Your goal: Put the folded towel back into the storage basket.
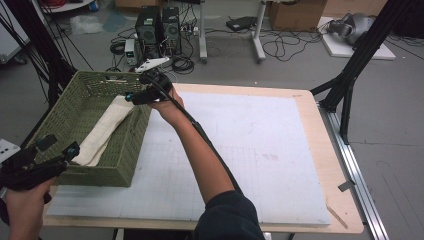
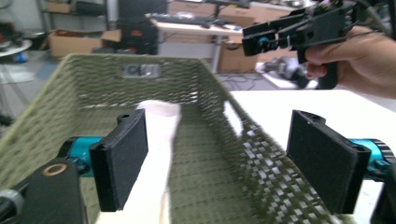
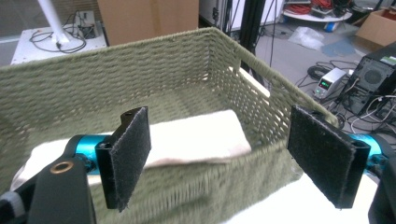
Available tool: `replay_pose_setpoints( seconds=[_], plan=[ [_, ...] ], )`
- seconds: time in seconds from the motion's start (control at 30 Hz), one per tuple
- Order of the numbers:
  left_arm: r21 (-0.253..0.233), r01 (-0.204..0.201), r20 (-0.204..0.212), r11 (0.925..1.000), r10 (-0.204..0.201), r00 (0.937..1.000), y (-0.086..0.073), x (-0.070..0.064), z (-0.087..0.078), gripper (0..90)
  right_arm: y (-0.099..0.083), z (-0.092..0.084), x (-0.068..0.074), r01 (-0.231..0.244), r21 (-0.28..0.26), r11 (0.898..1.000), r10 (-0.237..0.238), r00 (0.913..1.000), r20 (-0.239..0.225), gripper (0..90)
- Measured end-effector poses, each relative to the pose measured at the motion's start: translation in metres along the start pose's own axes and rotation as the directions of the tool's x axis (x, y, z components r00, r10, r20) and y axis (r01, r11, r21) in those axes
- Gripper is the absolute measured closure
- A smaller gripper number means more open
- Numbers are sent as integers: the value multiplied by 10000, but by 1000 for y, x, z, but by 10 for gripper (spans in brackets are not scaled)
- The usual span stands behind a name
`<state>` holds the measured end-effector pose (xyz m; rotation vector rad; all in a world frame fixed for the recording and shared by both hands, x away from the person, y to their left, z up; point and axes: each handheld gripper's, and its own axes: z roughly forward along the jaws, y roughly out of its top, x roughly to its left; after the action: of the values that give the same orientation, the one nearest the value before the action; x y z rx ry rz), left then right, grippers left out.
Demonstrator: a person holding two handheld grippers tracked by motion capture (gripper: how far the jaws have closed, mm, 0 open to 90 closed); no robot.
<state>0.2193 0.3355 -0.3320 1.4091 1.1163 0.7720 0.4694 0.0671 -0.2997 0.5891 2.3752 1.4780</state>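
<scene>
Nearest the high camera, at the bottom left corner, the person's left hand holds the left gripper [image 1: 59, 150] low by the near end of the green woven basket [image 1: 67, 104], its jaws spread wide with nothing between the pads – in the left gripper view they straddle the near rim, one pad over the basket's inside and the other out over the side wall toward the white board. Inside the basket lies a folded cream cloth [image 1: 105, 131], stretched lengthwise from the near end toward the far right corner, resting on the woven floor and free of both grippers. From the bottom middle of the high view a forearm in a dark sleeve [image 1: 227, 215] reaches up across the white gridded board [image 1: 260, 150] to the right gripper [image 1: 131, 97], which hangs above the basket's far right rim and points in over the cloth's far end. Its jaws are wide apart too and hold nothing – the right gripper view looks between the two black pads across the wall at the cloth [image 3: 187, 137] lying flat beyond it. Basket and board sit on a pale wooden table [image 1: 330, 165], the basket at the left edge, overlapping the board's left side
</scene>
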Motion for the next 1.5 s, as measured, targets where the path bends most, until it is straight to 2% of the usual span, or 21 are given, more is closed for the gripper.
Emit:
replay_pose_setpoints(
  seconds=[0.07,0.23,0.27,0.3,0.4,0.53,0.57,0.6,0.73,0.93,1.07,1.13,1.17,1.2,1.23,1.3,1.37,1.5],
  plan=[
    [-18,-27,208,10000,27,9998,0,-3,2,211,-6,-14,-2,-155,-143,9998,153,9998,-160,203],
    [130,-259,873,9996,247,9959,0,-9,9,211,-16,-31,-4,-76,-179,9998,73,9999,-154,192],
    [144,-323,977,9994,307,9947,0,-10,11,207,-22,-41,-4,-70,-205,9998,66,9998,-162,187],
    [131,-395,1065,9991,379,9936,0,-12,13,207,-22,-41,-4,-70,-205,9998,66,9998,-162,187],
    [84,-760,1225,9971,744,9897,-1,-17,17,206,-32,-56,-3,-14,-201,9998,12,9999,-116,183],
    [-172,-794,1553,9967,811,9845,1,-25,20,209,-49,-83,-3,97,-231,9997,-93,9999,136,178],
    [-231,-729,1718,9971,758,9822,1,-27,21,211,-60,-98,-4,109,-231,9997,-102,9995,287,176],
    [-240,-718,1868,9971,751,9795,2,-28,22,211,-60,-98,-4,109,-231,9997,-102,9995,287,176],
    [-100,-622,2313,9980,628,9709,2,-37,28,211,-81,-127,-5,58,-15,10000,-57,9979,642,169],
    [-204,-542,2443,9983,576,9680,4,-49,34,215,-107,-169,-4,-31,-102,9999,42,9941,1085,168],
    [-212,-561,2685,9982,598,9614,5,-61,40,207,-125,-195,-5,-157,-121,9998,173,9885,1503,167],
    [-190,-653,2881,9977,680,9552,5,-69,45,205,-141,-214,-6,-287,-92,9995,299,9830,1810,168],
    [-166,-699,2971,9974,717,9522,5,-73,47,205,-141,-214,-6,-287,-92,9995,299,9830,1810,168],
    [-150,-761,3129,9970,770,9467,5,-78,51,205,-151,-226,-6,-449,-168,9989,473,9799,1936,168],
    [-109,-798,3270,9968,790,9417,4,-83,54,205,-151,-226,-6,-449,-168,9989,473,9799,1936,168],
    [-39,-915,3484,9958,872,9333,3,-92,60,205,-164,-244,-7,-624,-258,9977,665,9736,2185,167],
    [89,-1014,3672,9948,911,9257,0,-99,67,205,-168,-249,-7,-688,-265,9973,730,9722,2227,167],
    [294,-1114,4056,9933,900,9096,-5,-112,79,205,-183,-267,-7,-799,-266,9964,841,9604,2655,167]
  ],
)
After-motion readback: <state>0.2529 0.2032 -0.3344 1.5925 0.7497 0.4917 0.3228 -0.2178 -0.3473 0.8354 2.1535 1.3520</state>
